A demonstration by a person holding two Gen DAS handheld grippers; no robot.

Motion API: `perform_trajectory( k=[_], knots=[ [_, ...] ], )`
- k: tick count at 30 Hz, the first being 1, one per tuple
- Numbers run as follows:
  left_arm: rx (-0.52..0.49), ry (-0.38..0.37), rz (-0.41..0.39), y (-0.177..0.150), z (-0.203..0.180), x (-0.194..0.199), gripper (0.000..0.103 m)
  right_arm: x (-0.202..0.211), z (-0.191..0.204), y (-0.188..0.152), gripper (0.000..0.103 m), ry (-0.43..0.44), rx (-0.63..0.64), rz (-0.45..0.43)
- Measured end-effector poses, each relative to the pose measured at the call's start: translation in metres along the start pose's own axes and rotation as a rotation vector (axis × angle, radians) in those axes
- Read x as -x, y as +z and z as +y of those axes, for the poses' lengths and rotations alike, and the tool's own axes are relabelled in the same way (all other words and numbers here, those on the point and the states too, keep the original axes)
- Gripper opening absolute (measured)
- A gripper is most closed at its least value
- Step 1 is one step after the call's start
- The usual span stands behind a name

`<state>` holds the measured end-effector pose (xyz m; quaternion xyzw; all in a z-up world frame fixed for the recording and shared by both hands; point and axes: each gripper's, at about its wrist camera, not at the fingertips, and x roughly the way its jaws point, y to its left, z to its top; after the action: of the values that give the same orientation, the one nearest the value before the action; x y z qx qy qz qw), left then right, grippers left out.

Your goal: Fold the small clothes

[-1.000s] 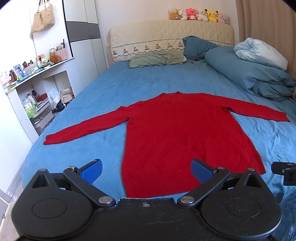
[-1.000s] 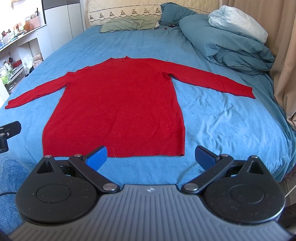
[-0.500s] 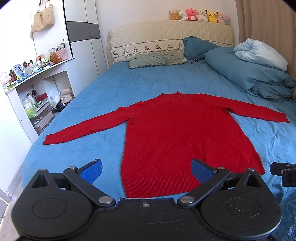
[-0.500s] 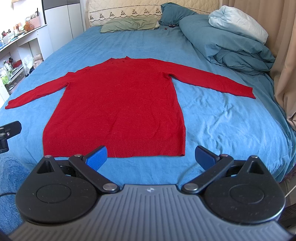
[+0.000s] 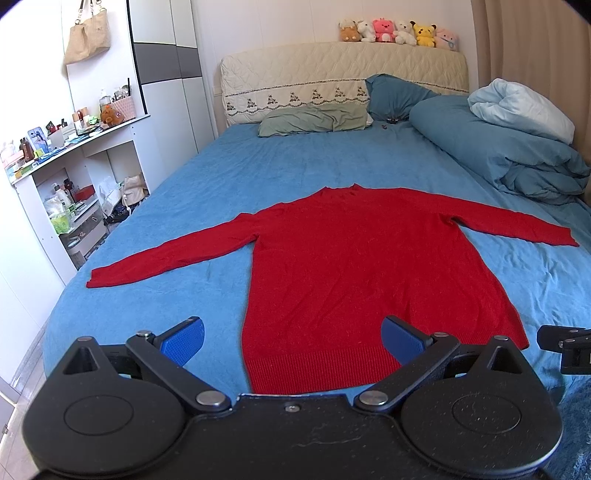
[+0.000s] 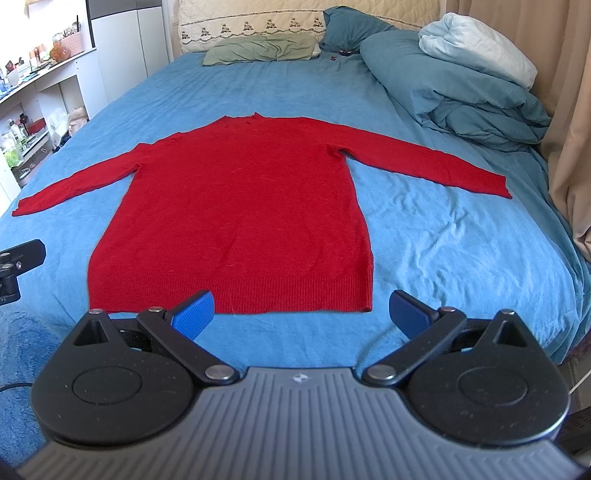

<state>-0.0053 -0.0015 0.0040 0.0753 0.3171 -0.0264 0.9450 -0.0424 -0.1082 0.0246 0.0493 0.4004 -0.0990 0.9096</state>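
Observation:
A red long-sleeved sweater (image 5: 354, 266) lies flat on the blue bed sheet (image 5: 258, 162), both sleeves spread out, hem toward me. It also shows in the right wrist view (image 6: 240, 206). My left gripper (image 5: 293, 338) is open and empty, hovering at the foot of the bed over the hem's left part. My right gripper (image 6: 301, 314) is open and empty, just short of the hem's right part. Each gripper's tip shows at the edge of the other's view.
A rolled blue and white duvet (image 5: 517, 147) lies at the bed's far right. Pillows (image 5: 317, 118) lie against the headboard (image 5: 332, 77), with plush toys (image 5: 399, 31) on top. A cluttered white shelf unit (image 5: 74, 177) stands left of the bed. A curtain (image 6: 569, 110) hangs on the right.
Almost nothing has changed: both grippers stay open at the foot of the bed, and the left view has shifted very slightly.

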Motion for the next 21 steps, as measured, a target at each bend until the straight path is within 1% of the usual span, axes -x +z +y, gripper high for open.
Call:
perform_trajectory(
  k=[21],
  knots=[
    [0.006, 0.002, -0.011, -0.0002, 0.0019, 0.0022, 0.103, 0.0036, 0.0079, 0.0028, 0.103, 0.003, 0.001, -0.009]
  ],
)
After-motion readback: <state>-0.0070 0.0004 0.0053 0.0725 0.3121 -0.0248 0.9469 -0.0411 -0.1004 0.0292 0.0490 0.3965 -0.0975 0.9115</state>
